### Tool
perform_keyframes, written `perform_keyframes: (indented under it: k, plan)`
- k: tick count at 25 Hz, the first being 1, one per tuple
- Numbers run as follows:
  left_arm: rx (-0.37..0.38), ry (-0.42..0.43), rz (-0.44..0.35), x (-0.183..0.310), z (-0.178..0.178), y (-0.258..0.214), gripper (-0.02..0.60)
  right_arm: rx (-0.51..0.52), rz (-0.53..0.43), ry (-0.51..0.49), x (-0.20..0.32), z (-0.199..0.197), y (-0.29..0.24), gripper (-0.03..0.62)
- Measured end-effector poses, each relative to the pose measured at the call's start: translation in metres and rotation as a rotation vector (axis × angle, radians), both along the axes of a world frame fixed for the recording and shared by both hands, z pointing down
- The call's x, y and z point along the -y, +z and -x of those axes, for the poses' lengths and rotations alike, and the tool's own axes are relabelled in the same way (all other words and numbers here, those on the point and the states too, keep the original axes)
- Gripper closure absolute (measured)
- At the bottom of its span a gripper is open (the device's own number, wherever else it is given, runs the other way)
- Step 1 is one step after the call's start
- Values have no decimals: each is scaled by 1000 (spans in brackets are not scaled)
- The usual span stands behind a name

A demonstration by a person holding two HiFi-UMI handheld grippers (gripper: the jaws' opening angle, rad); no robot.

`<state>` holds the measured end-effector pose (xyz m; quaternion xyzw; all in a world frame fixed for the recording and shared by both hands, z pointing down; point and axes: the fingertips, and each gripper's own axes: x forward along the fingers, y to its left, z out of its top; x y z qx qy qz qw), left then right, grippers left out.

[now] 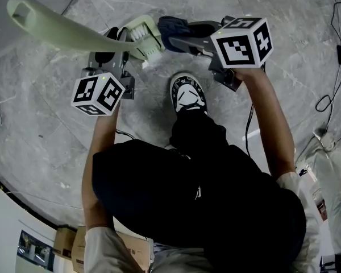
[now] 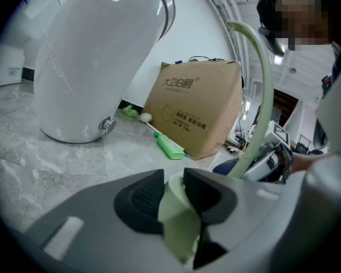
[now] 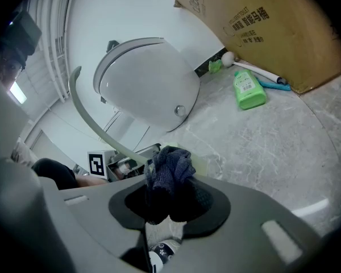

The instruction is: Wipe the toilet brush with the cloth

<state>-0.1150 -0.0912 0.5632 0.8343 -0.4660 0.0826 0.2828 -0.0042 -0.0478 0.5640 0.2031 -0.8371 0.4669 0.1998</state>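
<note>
While our left claw (image 2: 175, 201) pinches the toilet brush (image 1: 62, 26) and our right claw (image 3: 166, 206) squeezes the cloth (image 1: 173, 25), top middle, we seem mid-wipe; next, rub along it.

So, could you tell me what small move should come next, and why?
Probably slide the dark blue knitted cloth, pinched in the right hand-held gripper, along the bristled head of the pale green plastic toilet brush: the left hand-held gripper clamps its handle, and the cloth sits at that head.

Place: bathroom-like room
Fixture: white toilet (image 2: 91, 61)
Floor: grey marble floor (image 1: 57, 147)
Clutter: green cleaner bottle (image 3: 249, 90), cardboard box (image 2: 196, 110), loose cables (image 1: 335, 56)
</note>
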Motion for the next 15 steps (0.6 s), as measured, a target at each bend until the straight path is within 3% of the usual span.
perform_keyframes:
  k: [15]
  plan:
    - [-6, 0, -2, 1, 1, 0, 581, 25, -26, -2, 9, 5, -13, 493]
